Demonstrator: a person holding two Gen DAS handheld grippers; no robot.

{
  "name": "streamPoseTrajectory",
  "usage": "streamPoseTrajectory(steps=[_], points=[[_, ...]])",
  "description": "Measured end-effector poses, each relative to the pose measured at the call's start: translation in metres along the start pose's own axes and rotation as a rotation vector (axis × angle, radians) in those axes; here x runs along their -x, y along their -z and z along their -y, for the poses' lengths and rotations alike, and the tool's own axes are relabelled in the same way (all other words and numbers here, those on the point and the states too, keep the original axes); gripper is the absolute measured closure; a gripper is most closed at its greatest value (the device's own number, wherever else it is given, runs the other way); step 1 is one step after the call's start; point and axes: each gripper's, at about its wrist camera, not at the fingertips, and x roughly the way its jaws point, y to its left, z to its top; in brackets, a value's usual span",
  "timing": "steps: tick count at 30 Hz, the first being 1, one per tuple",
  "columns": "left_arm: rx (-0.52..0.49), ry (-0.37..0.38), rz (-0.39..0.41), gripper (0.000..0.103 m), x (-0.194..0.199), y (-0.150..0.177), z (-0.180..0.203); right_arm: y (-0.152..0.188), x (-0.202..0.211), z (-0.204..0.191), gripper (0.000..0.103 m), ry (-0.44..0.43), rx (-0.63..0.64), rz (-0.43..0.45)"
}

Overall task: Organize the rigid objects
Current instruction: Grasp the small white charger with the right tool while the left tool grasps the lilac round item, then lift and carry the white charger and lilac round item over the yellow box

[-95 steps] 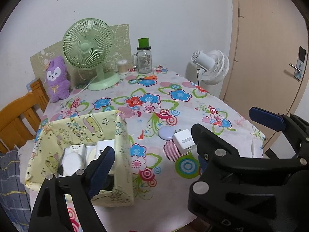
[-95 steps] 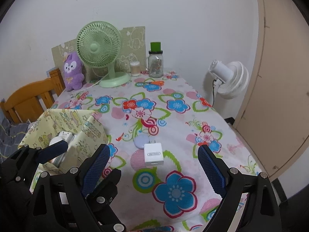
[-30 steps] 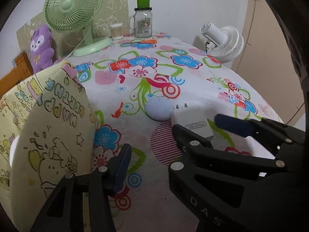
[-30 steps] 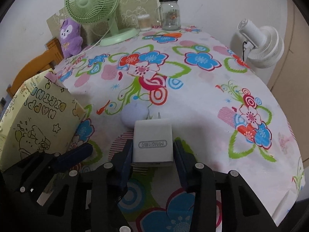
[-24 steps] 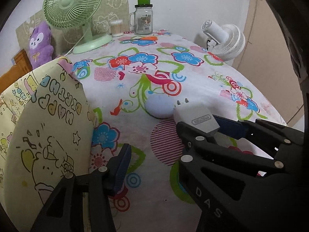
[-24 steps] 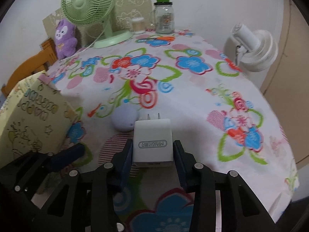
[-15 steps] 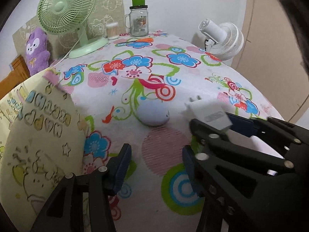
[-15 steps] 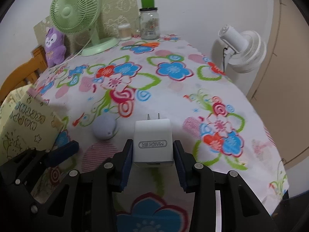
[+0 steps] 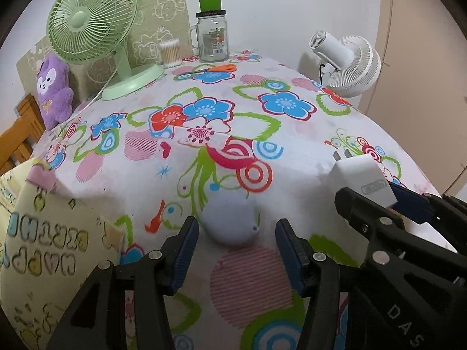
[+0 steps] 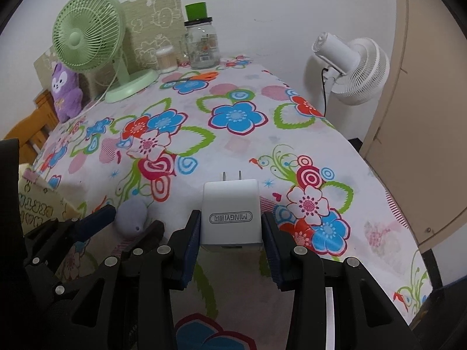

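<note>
The right gripper [image 10: 230, 233] has its blue-padded fingers [image 10: 191, 240] clamped on the two sides of a white charger [image 10: 231, 214], held clear above the flowered desk [image 10: 233, 116] with its two prongs pointing away from the camera; the raised label on its face reads "MINGYI" upside down, followed by two small characters too fine to read. In the left wrist view the same charger [image 9: 364, 179] shows at the right edge between those fingers. The left gripper [image 9: 238, 248] hangs low over the desk with its fingers [image 9: 184, 250] spread apart, one on each side of a pale lilac rounded gadget [image 9: 230, 221] that lies on the cloth, neither pad touching it. At the left stands a yellow paper bag [image 9: 43, 248] printed with coloured letters, blurred here, though "BIRTH" can be made out in the right wrist view. At the far end stand a green fan [image 9: 96, 26], a purple plush toy [image 9: 54, 90], a glass jar [image 9: 211, 40] with a green cap and an unreadable label, and a tub of cotton swabs [image 9: 170, 54]. A white fan [image 9: 347, 61] stands beyond the desk's right edge. The right gripper's body bears the letters "DAS".
</note>
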Motion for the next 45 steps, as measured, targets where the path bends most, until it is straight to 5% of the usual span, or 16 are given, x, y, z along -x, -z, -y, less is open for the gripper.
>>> streamPoseTrajectory(steps=[11,15,45], points=[[-0.035,0.0,0.012,0.046,-0.011,-0.013,0.003,-0.005,-0.005,0.005,0.059,-0.009,-0.037,-0.011],[-0.024,0.048,0.002,0.064,-0.011,-0.014,0.002,-0.003,-0.003,0.005,0.059,0.004,-0.032,-0.009],[-0.046,0.067,0.053,0.065,0.048,0.015,0.008,0.021,0.061,-0.015,0.059,0.038,0.008,0.049]])
